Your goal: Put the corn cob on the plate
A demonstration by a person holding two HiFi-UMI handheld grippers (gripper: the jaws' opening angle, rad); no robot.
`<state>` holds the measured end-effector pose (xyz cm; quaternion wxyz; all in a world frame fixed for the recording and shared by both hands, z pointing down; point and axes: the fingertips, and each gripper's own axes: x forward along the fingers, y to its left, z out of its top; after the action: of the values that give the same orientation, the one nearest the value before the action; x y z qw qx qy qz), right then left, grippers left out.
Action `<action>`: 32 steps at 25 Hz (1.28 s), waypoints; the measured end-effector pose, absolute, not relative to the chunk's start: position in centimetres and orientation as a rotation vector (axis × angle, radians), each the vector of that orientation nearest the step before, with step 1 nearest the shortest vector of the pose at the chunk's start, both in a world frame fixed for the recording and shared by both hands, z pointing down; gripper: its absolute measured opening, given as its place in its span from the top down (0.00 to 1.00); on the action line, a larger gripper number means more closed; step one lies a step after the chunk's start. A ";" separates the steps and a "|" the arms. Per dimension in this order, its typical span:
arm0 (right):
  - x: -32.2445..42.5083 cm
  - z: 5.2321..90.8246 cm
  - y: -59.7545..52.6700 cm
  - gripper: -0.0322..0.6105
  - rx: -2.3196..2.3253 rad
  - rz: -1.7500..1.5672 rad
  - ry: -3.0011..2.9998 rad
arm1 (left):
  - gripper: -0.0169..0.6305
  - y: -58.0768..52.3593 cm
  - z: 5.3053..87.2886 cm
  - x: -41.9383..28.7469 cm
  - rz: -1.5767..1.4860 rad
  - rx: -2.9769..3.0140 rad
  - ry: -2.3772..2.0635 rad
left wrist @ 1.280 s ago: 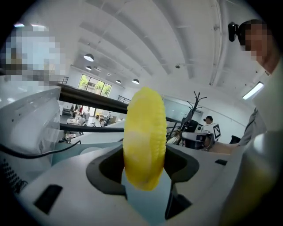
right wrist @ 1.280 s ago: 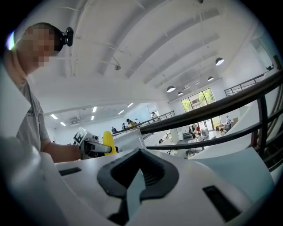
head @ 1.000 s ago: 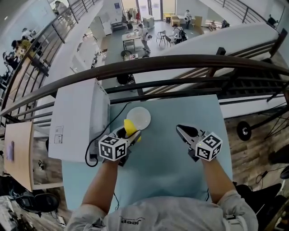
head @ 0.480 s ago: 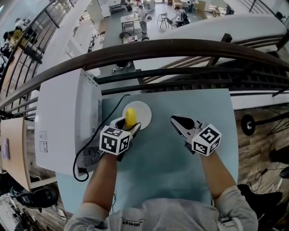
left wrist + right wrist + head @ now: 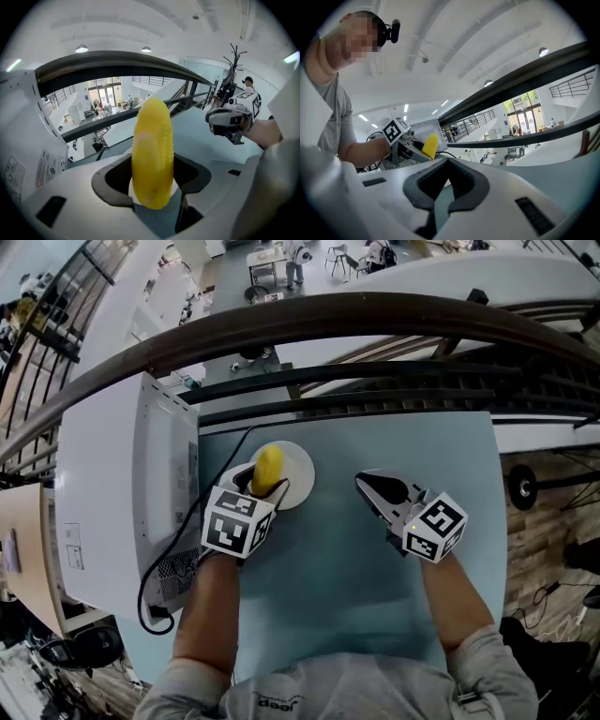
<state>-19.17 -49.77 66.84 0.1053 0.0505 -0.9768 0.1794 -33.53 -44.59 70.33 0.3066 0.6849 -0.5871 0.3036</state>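
Observation:
The yellow corn cob [image 5: 268, 467] is clamped between the jaws of my left gripper [image 5: 265, 487]. It stands tilted over the left part of the white plate [image 5: 300, 474]; I cannot tell whether it touches the plate. In the left gripper view the cob [image 5: 151, 154] fills the gap between the dark pads. My right gripper [image 5: 368, 486] hovers over the teal table to the right of the plate, with its jaws together and nothing in them. From the right gripper view the cob's tip [image 5: 430, 145] sticks out of the left gripper [image 5: 412, 150].
A large white box-shaped machine [image 5: 122, 493] stands along the left side of the teal table [image 5: 375, 606], with a black cable [image 5: 228, 457] running behind the plate. A dark handrail [image 5: 328, 320] crosses beyond the table's far edge, above a drop to a lower floor.
Both grippers have come forward and lower. The corn cob, which was at the plate's near edge, now stands over the plate. The right gripper's jaws stayed together.

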 end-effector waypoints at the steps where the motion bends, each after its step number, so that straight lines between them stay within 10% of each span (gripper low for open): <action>1: -19.1 66.9 -49.8 0.92 0.150 0.533 -2.881 | 0.57 -44.8 70.5 -33.7 0.852 1.815 -1.557; 32: -18.5 67.6 -50.0 0.92 0.154 0.521 -2.903 | 0.57 -46.2 77.2 -34.2 1.674 1.757 -1.311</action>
<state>-18.53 -49.99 67.59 0.0939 0.0520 -0.9786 0.1757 -34.16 -46.19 77.23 0.1905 0.6252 -0.4667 0.5958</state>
